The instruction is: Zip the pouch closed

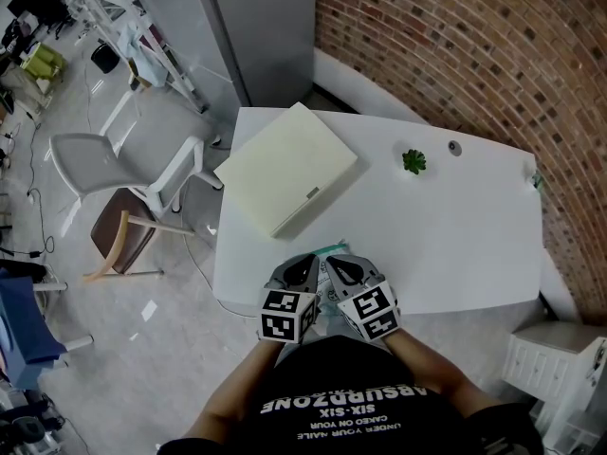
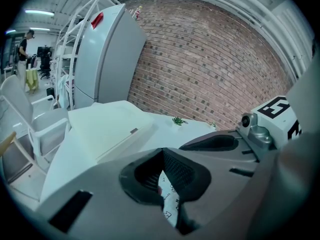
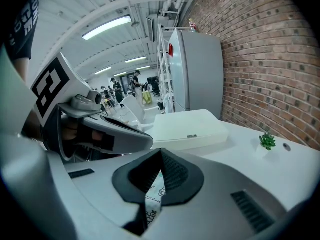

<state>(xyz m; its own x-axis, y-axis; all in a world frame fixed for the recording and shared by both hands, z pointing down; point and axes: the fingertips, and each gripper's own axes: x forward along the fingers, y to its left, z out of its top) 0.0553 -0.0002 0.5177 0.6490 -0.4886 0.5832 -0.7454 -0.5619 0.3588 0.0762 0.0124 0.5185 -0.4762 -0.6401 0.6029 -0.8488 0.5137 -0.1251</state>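
The pouch (image 3: 155, 191) looks cloth, the table (image 1: 455, 245) smooth and matt, the wall (image 1: 474, 55) rough brick.

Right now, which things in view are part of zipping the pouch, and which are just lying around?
In the job: pouch; left claw and right claw, both shut on it.
Just lying about: cream box, small plant, small grey disc, chair.

Left gripper (image 2: 162, 152), right gripper (image 3: 160, 152) side by side, fingers pinching pouch (image 3: 152, 195)
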